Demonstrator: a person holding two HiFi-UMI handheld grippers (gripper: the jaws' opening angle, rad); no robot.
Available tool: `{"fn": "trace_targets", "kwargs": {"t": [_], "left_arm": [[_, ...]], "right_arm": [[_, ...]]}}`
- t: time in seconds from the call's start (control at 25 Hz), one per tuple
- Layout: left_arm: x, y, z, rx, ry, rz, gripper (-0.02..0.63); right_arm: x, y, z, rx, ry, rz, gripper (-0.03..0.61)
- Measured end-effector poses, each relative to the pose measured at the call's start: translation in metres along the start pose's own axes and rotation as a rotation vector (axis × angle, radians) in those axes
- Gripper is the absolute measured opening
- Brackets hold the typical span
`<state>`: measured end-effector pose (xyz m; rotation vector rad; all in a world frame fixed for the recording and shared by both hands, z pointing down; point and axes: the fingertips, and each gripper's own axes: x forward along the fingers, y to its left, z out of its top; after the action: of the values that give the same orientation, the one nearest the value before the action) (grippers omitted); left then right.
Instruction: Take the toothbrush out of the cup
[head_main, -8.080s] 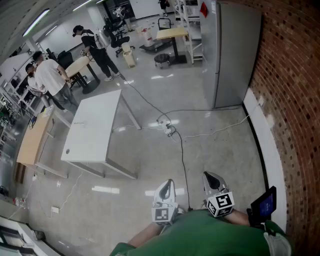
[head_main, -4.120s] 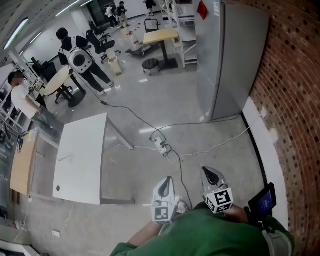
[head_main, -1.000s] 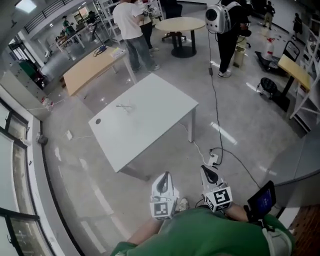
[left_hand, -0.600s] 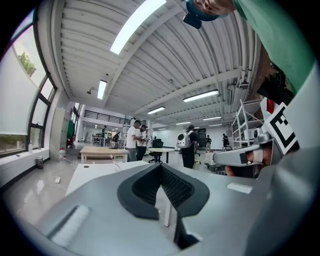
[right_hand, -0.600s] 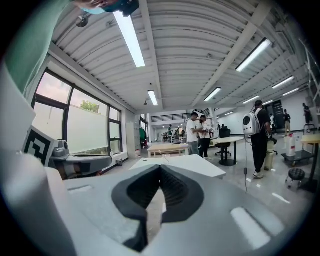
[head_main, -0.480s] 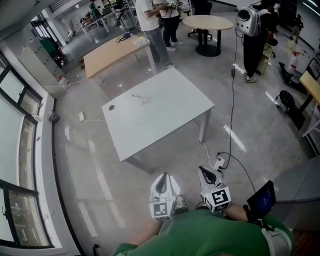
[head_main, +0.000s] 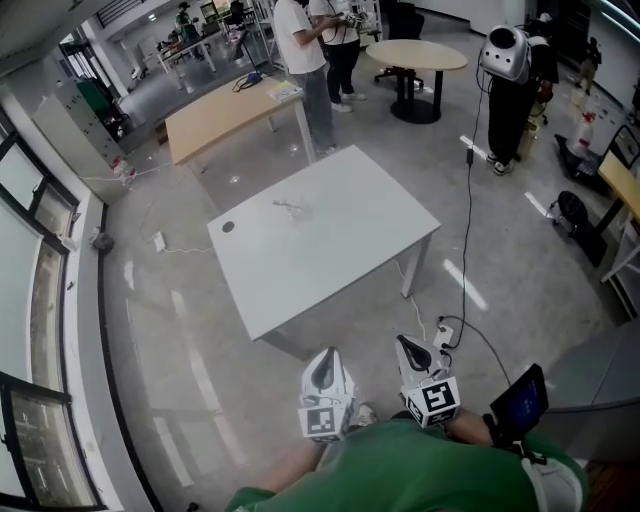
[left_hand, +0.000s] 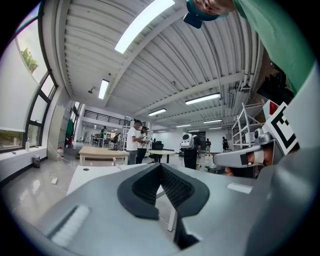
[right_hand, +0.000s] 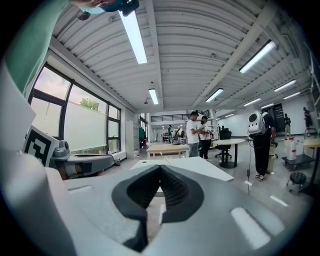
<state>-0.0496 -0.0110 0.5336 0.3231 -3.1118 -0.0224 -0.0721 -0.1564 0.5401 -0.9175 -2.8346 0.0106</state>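
Left gripper: the left gripper (head_main: 322, 360) is held low and close to the person's green-shirted chest (head_main: 420, 470). In the left gripper view (left_hand: 160, 167) its dark ribbed pads meet at the tips, with nothing between them.
Right gripper: the right gripper (head_main: 409, 348) is just beside the left one, also against the chest. In its own view (right_hand: 160, 167) the jaws are pressed together and empty.
Table: a white rectangular table (head_main: 330, 240) stands on the glossy grey floor (head_main: 180, 360) ahead of the person, well apart from both grippers. A small dark round hole (head_main: 227, 227) sits near its left corner.
Task's thing: a small pale thin object (head_main: 291, 208) lies on the table top towards the far side. It is too small to tell whether it is the toothbrush, the cup or both.
Floor: a black cable (head_main: 467, 230) runs down to a white power strip (head_main: 444, 335) near the table's right leg.
Background: two people (head_main: 315, 50) stand beyond the table, between a long light-wood table (head_main: 235, 105) and a round light-wood table (head_main: 416, 55). Another person (head_main: 512, 80) stands to the right.
Left edge: tall windows (head_main: 25, 250) line the wall.
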Motion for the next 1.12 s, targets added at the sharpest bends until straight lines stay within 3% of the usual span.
{"fn": "trace_targets", "kwargs": {"t": [0.28, 0.52, 1.12], "left_arm": [[-0.001, 0.041, -0.007, -0.013, 0.003, -0.005, 0.005], [0.01, 0.055, -0.007, -0.011, -0.003, 0.003, 0.005], [0.106, 0.06, 0.025, -0.015, 0.019, 0.094, 0.005]], "right_arm": [[0.031, 0.029, 0.005, -0.018, 0.004, -0.006, 0.0], [0.052, 0.027, 0.017, -0.041, -0.012, 0.002, 0.0], [0.126, -0.041, 0.041, -0.05, -0.037, 0.1, 0.0]]}}
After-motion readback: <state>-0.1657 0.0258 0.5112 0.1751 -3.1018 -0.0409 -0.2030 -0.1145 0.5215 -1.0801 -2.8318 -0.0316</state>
